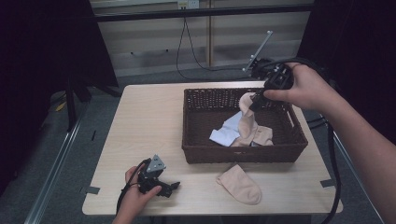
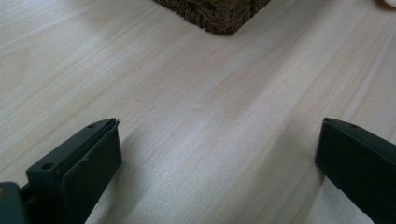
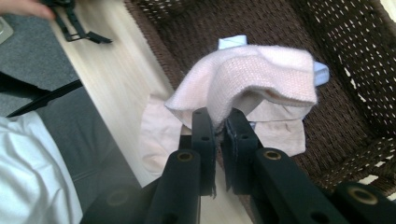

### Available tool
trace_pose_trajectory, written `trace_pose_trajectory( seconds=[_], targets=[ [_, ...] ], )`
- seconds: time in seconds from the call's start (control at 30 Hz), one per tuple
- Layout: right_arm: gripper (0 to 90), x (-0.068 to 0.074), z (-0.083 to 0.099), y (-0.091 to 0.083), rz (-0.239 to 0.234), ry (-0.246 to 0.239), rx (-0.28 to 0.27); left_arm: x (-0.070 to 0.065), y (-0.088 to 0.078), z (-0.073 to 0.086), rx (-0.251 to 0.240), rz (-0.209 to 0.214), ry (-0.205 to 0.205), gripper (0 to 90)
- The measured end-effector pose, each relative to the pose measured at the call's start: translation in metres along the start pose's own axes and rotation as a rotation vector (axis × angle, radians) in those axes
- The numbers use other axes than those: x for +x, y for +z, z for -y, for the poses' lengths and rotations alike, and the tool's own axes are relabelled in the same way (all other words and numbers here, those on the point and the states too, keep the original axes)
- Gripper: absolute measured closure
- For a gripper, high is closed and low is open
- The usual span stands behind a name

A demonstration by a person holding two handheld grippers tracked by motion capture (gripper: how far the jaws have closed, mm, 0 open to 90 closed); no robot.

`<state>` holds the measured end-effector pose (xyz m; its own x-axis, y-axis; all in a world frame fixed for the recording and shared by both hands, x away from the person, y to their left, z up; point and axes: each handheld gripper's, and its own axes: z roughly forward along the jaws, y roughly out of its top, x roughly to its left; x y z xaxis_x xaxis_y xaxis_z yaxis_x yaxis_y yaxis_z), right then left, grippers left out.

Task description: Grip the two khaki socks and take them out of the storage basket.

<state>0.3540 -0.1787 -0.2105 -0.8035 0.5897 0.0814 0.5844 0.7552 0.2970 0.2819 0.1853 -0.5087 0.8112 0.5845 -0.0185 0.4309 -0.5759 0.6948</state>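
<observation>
One loose sock (image 1: 240, 183) on the table (image 1: 149, 121), before the basket (image 1: 243, 153).

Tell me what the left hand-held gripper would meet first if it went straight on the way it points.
Probably the corner of the wicker basket. The left hand-held gripper, jaws open and empty, points across bare table toward it; depth is hard to judge.
</observation>
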Motion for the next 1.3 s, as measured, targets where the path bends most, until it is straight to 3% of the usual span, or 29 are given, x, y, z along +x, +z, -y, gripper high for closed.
trace_pose_trajectory(
  seconds=[0.27, 0.83, 1.03, 1.3],
  targets=[
    [84.1, 0.011, 0.005, -0.017, -0.017, -0.023, -0.018, 0.0, 0.0, 0.0, 0.001, 0.0, 0.0, 0.0],
    [84.0, 0.035, 0.03, -0.032, -0.068, -0.105, -0.026, 0.0, 0.0, 0.0, 0.001, 0.0, 0.0, 0.0],
    [83.8, 0.047, 0.033, -0.019, -0.073, -0.148, 0.031, 0.0, 0.0, 0.0, 0.001, 0.0, -0.001, 0.0],
    [83.3, 0.057, 0.034, 0.004, -0.109, -0.186, 0.058, 0.0, 0.0, 0.0, 0.002, -0.001, -0.001, 0.0]
  ],
)
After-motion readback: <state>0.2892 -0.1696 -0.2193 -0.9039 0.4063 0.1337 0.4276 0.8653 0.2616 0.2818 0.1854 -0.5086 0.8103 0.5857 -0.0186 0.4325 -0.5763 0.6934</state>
